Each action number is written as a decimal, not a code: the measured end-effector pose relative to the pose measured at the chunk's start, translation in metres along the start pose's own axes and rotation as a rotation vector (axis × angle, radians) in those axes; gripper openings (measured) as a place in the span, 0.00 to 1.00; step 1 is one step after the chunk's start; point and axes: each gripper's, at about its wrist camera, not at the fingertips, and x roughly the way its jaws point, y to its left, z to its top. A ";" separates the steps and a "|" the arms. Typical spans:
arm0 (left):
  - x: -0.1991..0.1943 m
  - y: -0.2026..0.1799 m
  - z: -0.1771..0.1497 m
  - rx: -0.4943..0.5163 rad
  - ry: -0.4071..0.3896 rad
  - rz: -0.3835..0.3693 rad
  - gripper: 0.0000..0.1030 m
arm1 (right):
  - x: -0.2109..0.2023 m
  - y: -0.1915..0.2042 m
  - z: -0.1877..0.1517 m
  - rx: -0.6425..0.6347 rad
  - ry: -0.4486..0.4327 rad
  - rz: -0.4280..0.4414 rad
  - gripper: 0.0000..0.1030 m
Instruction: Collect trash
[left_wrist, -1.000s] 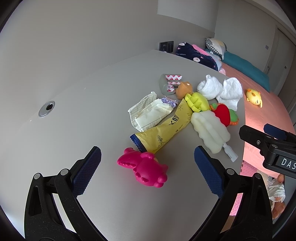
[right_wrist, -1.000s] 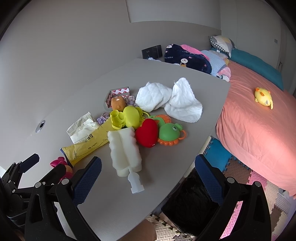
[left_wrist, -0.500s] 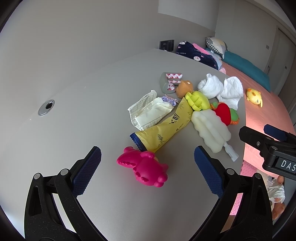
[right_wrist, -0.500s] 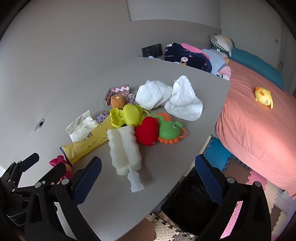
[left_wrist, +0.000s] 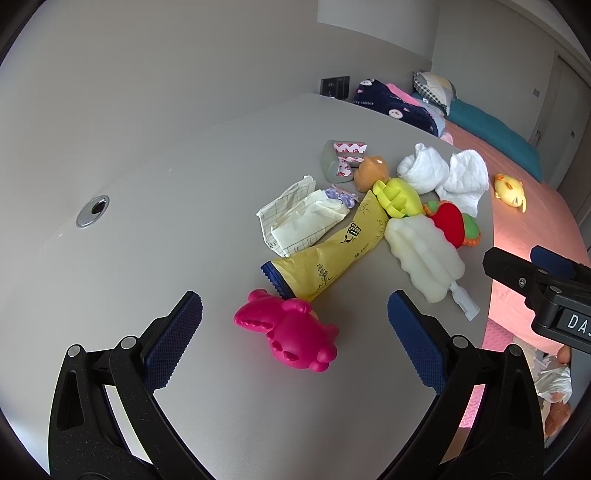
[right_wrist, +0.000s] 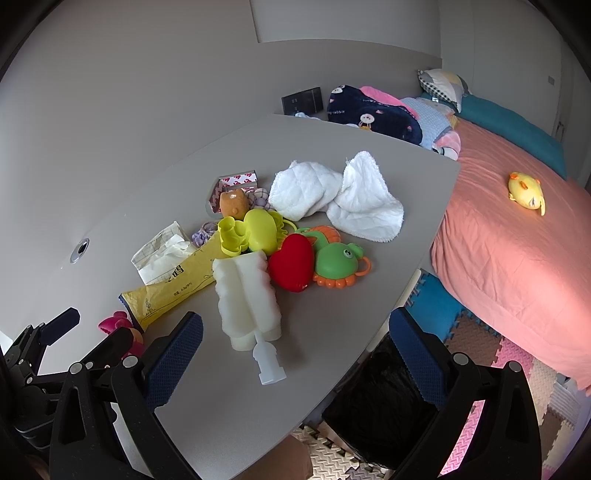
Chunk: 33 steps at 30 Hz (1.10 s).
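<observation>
A yellow wrapper (left_wrist: 332, 251) (right_wrist: 173, 286) lies flat on the grey table (left_wrist: 147, 240), beside a crumpled white paper packet (left_wrist: 299, 218) (right_wrist: 162, 253) and a small purple wrapper (left_wrist: 341, 195). My left gripper (left_wrist: 291, 325) is open, hovering just short of a pink toy (left_wrist: 291, 332) at the wrapper's near end. My right gripper (right_wrist: 295, 350) is open over the table's near edge, close to a white sponge brush (right_wrist: 249, 295). A black-lined trash bin (right_wrist: 380, 406) stands on the floor below the table edge.
Toys crowd the middle: a yellow one (right_wrist: 251, 232), a red heart (right_wrist: 291, 262), a green crab (right_wrist: 336, 262), an orange figure (right_wrist: 232, 201). White cloths (right_wrist: 343, 195) and a small grey box (left_wrist: 341, 158) lie behind. A pink bed (right_wrist: 517, 229) stands to the right.
Both grippers have drifted very slightly; the pile sits marginally lower in the views. Nothing on the table has moved, and both grippers stay open.
</observation>
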 end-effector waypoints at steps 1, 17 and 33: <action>0.000 0.000 0.000 -0.001 0.002 0.001 0.94 | 0.000 -0.001 0.000 0.002 0.001 0.000 0.97; 0.007 0.015 -0.003 -0.032 0.047 0.023 0.94 | 0.010 0.006 -0.005 -0.051 0.022 0.063 0.98; 0.032 0.025 -0.003 -0.060 0.095 0.044 0.80 | 0.059 0.022 -0.008 -0.124 0.135 0.130 0.50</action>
